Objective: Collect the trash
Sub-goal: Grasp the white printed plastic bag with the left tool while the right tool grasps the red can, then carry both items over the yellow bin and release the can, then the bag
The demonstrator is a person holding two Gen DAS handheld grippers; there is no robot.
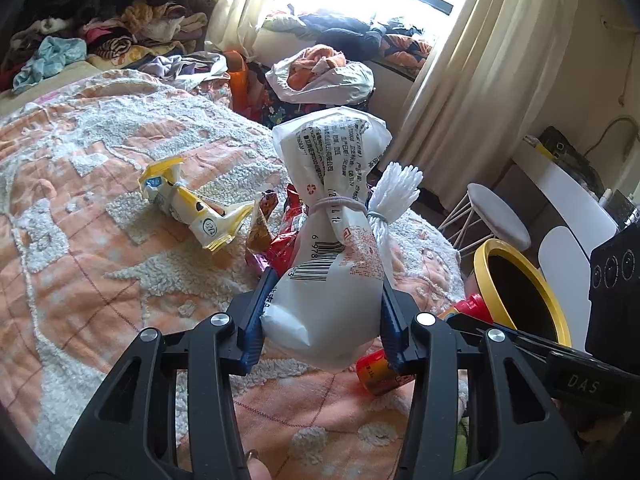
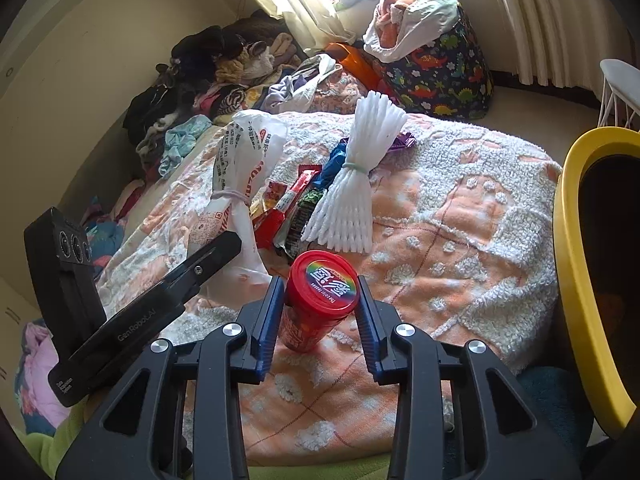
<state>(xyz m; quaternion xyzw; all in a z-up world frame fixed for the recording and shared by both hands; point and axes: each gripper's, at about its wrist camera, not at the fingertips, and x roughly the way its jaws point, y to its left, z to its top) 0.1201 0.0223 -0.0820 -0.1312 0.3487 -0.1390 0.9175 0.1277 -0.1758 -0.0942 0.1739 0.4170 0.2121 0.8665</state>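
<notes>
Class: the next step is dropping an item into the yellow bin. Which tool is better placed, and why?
Right. Its tool brackets the red tub with the bin close beside it; the left tool holding the white bag sits farther off.
</notes>
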